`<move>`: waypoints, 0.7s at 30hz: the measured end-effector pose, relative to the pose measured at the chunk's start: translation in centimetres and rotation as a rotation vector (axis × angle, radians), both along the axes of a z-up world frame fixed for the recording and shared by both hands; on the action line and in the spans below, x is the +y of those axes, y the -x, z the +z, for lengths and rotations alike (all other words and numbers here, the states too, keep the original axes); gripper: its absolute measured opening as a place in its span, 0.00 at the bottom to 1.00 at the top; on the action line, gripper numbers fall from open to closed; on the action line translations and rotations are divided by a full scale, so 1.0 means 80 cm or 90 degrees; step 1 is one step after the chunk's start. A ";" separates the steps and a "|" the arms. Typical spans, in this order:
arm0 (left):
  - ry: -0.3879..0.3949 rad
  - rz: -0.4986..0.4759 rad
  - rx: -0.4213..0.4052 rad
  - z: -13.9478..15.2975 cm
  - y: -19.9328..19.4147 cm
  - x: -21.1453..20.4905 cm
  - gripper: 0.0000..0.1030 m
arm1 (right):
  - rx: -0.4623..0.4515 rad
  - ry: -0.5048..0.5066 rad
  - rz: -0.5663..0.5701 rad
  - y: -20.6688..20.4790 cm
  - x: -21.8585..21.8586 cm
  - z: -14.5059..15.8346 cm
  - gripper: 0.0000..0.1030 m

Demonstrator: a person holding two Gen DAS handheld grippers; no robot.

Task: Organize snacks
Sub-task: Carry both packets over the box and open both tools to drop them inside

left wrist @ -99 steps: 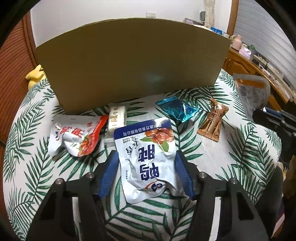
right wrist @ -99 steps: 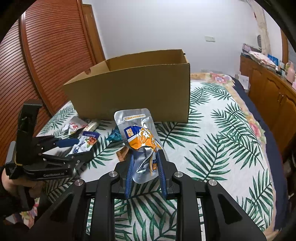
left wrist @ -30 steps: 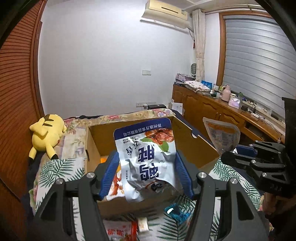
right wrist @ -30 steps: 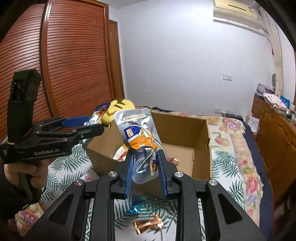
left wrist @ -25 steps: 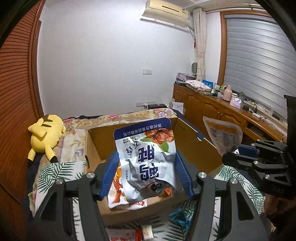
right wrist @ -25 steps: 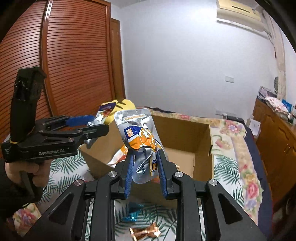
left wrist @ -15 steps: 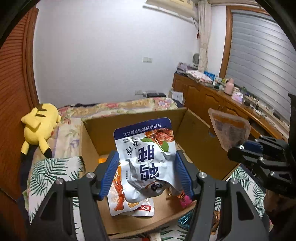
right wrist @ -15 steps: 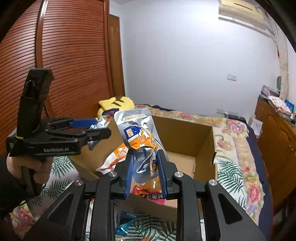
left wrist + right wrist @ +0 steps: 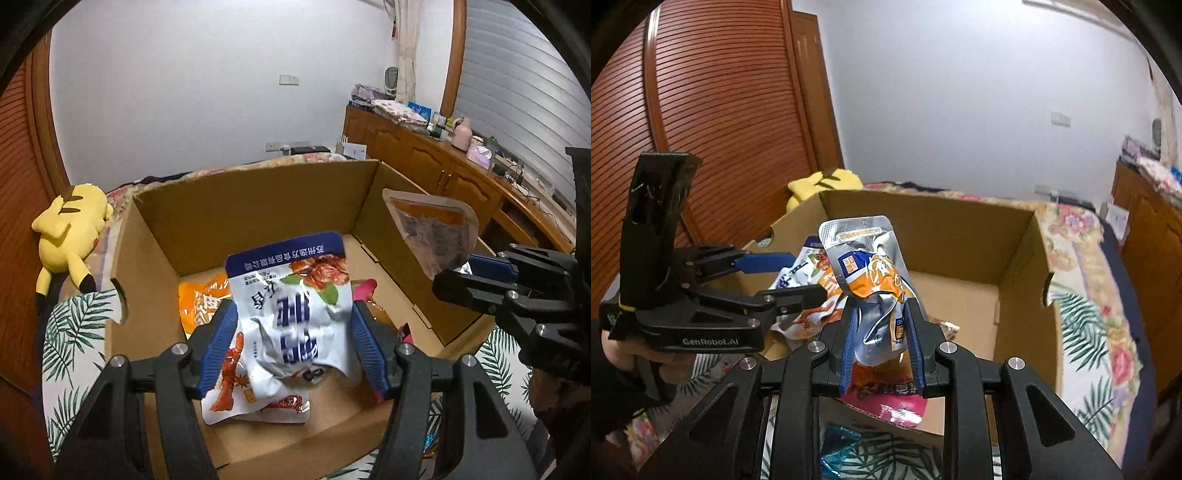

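box (image 9: pixel 258 206): open cardboard one on the bed, already has an orange bag (image 9: pixel 201 299), a white bag with red print (image 9: pixel 236 391) and a pink bag (image 9: pixel 886 400) inside | left tongs (image 9: pixel 291 332): clamped on a white-and-blue snack bag (image 9: pixel 295 314), held over the box | right tongs (image 9: pixel 882 332): pinching a silver-and-orange pouch (image 9: pixel 871 280) above the box's near edge

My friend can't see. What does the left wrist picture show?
The left tongs hold a white-and-blue snack pouch over an open cardboard box with snack packets inside. The right tongs hold another pouch nearby.
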State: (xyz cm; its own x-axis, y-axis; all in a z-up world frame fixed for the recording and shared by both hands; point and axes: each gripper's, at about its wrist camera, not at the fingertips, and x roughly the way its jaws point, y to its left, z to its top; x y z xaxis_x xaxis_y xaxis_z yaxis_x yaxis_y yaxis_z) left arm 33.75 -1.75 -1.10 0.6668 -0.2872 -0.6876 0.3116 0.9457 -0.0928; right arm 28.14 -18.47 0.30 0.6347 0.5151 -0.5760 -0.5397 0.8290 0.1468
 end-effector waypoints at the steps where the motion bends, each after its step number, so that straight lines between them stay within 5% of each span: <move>1: 0.000 0.000 0.001 -0.001 0.000 0.000 0.61 | 0.006 -0.001 0.002 -0.001 0.001 -0.002 0.22; 21: 0.019 0.009 -0.038 0.028 0.032 0.034 0.66 | 0.084 0.031 0.014 -0.042 0.032 -0.031 0.23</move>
